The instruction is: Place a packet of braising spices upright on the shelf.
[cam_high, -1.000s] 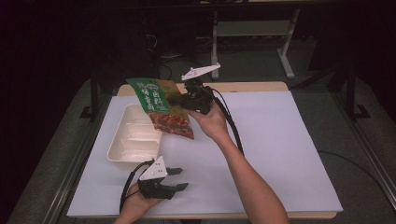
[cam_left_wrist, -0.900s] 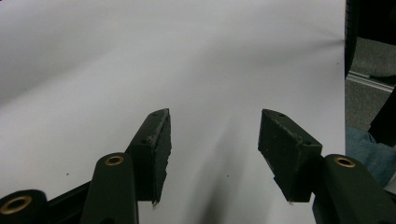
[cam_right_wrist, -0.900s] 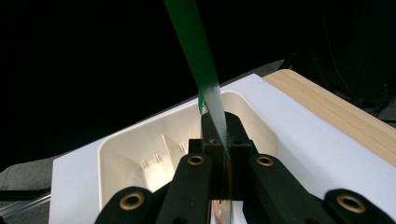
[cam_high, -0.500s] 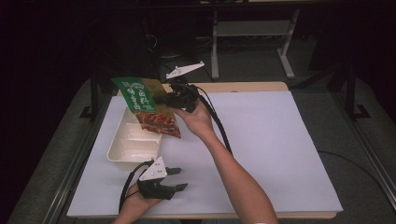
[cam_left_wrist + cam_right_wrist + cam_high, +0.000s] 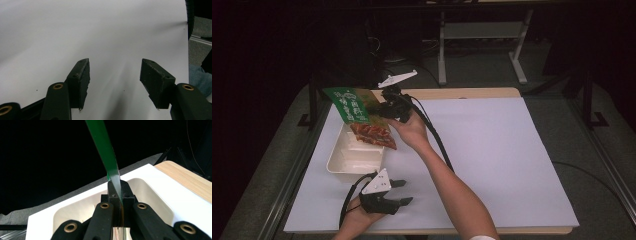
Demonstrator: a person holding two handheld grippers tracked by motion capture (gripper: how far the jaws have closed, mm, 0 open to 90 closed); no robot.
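While the right gripper (image 5: 388,107) pinches the green snack bag (image 5: 357,112) by its edge, the bag hangs over the white tray (image 5: 354,157) near the table's far-left corner; the left gripper (image 5: 384,200), jaws wide, idles at the near edge.

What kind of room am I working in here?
Probably a lab or recording rig, not a kitchen: a table under a plain white sheet, dark surroundings, cables on the floor behind, a metal stand at the back, and only a tray and snack bag as props.
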